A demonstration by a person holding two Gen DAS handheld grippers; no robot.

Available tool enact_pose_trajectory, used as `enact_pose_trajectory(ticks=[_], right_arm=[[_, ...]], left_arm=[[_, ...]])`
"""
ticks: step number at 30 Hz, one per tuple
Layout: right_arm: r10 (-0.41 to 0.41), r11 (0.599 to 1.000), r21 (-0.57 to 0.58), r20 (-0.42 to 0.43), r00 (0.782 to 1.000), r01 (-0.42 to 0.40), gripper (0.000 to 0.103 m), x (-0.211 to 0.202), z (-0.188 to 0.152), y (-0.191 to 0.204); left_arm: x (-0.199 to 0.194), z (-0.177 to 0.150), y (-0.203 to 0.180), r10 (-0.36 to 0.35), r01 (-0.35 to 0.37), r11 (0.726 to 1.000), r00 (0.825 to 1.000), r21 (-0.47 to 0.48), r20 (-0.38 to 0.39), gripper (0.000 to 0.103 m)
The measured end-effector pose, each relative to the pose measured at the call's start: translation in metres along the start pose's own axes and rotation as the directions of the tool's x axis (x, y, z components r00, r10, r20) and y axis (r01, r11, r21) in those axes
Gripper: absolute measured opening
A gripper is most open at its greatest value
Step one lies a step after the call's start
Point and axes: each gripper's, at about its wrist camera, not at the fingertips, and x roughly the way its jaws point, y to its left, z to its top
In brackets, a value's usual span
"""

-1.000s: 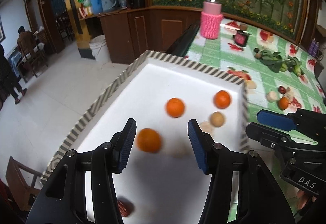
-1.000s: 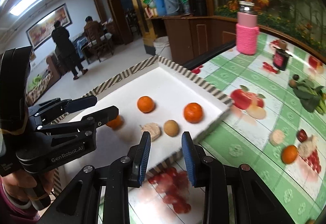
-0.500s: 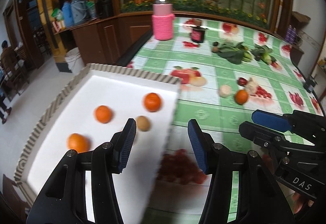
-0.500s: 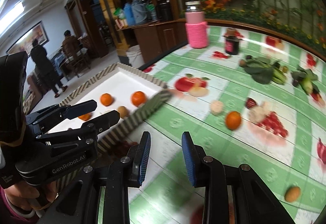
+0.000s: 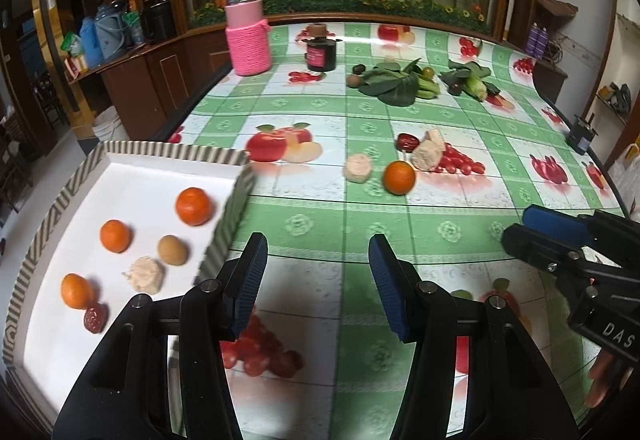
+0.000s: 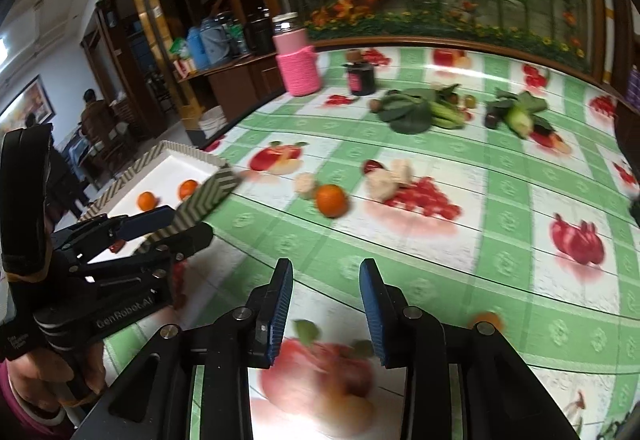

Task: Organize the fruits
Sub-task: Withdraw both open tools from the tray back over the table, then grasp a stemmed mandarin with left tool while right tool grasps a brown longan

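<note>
Three oranges [image 5: 193,206] and some smaller fruit already lie in the white tray [image 5: 168,155] at nine o'clock. One loose orange [image 5: 399,177] waits on the desk [image 5: 320,224] at twelve. Left gripper [image 5: 318,278] and right gripper [image 6: 326,306] fingers gape wide, empty.

Tray [image 5: 48,224] w/ fruit left on table [image 5: 320,207]; loose orange [image 5: 399,177] right.

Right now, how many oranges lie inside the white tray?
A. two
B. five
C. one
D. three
D: the left wrist view shows three oranges in the tray, at and; a fourth orange sits out on the tablecloth.
</note>
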Motion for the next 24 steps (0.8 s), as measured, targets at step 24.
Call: enact_pose_trajectory(ticks=[24], right_arm=[[-0.141,0.989,0.036,-0.047,0.989,0.142,0.037,-0.017,-0.039,-0.067]], left_arm=[[0.027,0.005,0.001,-0.056,0.052,0.997,0.996,-0.048,-0.068,0.053]])
